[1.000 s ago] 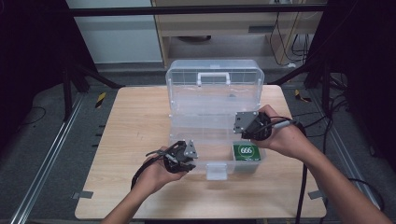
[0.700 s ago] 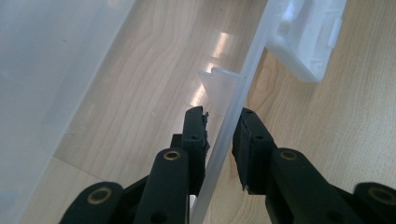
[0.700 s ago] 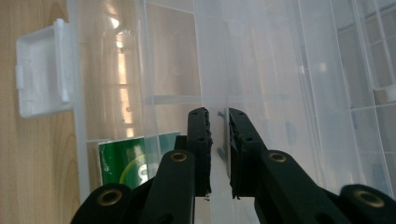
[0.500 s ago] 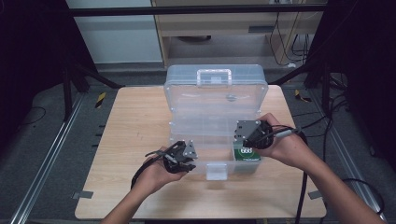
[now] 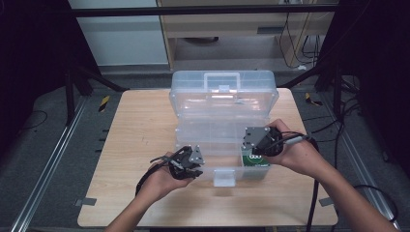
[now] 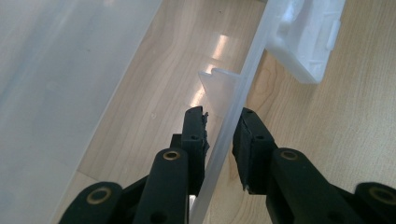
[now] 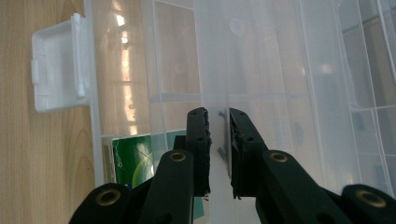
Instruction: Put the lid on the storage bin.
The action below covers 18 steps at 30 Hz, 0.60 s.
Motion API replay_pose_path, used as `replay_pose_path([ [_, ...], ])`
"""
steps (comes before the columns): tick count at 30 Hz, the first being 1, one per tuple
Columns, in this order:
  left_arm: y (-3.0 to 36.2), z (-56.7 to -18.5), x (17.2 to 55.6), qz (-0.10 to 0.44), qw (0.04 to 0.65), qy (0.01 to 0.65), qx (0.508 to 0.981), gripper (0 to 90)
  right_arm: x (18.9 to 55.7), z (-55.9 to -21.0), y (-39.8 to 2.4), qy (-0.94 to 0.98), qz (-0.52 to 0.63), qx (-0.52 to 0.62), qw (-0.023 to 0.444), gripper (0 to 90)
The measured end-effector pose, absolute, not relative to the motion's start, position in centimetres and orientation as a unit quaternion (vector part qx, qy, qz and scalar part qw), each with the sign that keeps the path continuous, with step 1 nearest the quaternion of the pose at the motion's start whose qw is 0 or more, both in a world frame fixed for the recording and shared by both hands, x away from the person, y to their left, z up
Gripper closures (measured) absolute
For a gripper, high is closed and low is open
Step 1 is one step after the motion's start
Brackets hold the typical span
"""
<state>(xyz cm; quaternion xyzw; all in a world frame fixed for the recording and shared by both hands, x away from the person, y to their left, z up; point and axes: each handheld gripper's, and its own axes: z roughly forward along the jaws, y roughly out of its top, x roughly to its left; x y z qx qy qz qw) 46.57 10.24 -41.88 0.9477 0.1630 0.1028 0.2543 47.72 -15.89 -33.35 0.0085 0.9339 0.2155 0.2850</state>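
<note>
From the high view, the clear plastic box (image 5: 223, 121) sits mid-counter (image 5: 130, 140), its long axis running from 9 to 3 o'clock, the handle side at 12 and the white latch (image 5: 225, 177) facing me at 6. Its tiered tray (image 5: 212, 131) stands between the base and the raised lid. My left tool (image 5: 193, 163) is at the box's front rim at about 7 o'clock of the box; my right tool (image 5: 251, 145) is at 4 o'clock, over a green packet (image 5: 255, 160) lying in the front right compartment. In the left gripper view, my left tool (image 6: 223, 128) straddles the thin front wall (image 6: 243, 88) of the box, one jaw inside and one outside; the outer pad lies against the wall, the inner one close by, so I read it as clamped on that wall. The wall runs from 6 toward 1 o'clock, with the latch (image 6: 306, 37) at 1. In the right gripper view, my right tool (image 7: 218, 126) is closed almost together on a clear upright edge of the tray (image 7: 212, 56), which runs from 6 to 12 o'clock. The latch (image 7: 58, 70) sits at 10 and the green packet (image 7: 140, 161) at 8.
</note>
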Motion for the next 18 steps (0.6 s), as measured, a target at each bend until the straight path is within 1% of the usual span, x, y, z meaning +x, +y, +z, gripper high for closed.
replay_pose_path([
  [4,10.2,-41.9,46.5,0.108,0.257,0.164,0.946,73.6,47.8,-33.3,-15.9,0.934,0.218,0.010,0.283,79.6],
  [5,10.3,-41.8,46.5,0.112,0.264,0.162,0.944,64.4,47.8,-33.3,-15.9,0.934,0.217,0.008,0.283,79.5],
  [6,10.4,-41.7,46.4,0.112,0.267,0.165,0.943,58.4,47.8,-33.3,-16.0,0.934,0.218,0.009,0.283,79.5],
  [10,10.7,-40.7,45.7,0.119,0.286,0.168,0.936,47.7,47.8,-33.3,-16.1,0.934,0.218,0.009,0.282,79.4],
  [11,11.2,-39.5,45.4,0.129,0.300,0.157,0.932,45.0,47.8,-33.4,-16.1,0.934,0.220,0.009,0.282,79.3],
  [12,11.2,-39.5,45.4,0.129,0.300,0.157,0.932,45.1,47.8,-33.4,-16.1,0.934,0.220,0.009,0.282,79.3],
  [13,11.8,-38.1,44.8,0.124,0.322,0.159,0.925,45.1,47.8,-33.4,-16.1,0.934,0.220,0.009,0.282,79.3],
  [14,11.8,-38.1,44.8,0.124,0.322,0.159,0.925,45.1,47.8,-33.4,-16.1,0.934,0.220,0.009,0.282,79.3],
  [15,12.5,-36.6,44.4,0.120,0.346,0.165,0.916,45.2,47.8,-33.4,-16.1,0.934,0.220,0.009,0.282,79.1],
  [16,12.5,-36.6,44.4,0.120,0.346,0.165,0.916,45.7,47.8,-33.4,-16.1,0.934,0.220,0.009,0.282,79.1],
  [17,13.3,-34.9,44.1,0.120,0.369,0.174,0.905,47.9,47.8,-33.4,-16.1,0.934,0.220,0.010,0.282,79.1],
  [18,13.8,-34.2,44.2,0.118,0.380,0.180,0.900,49.7,47.7,-33.4,-16.1,0.934,0.221,0.010,0.282,79.0],
])
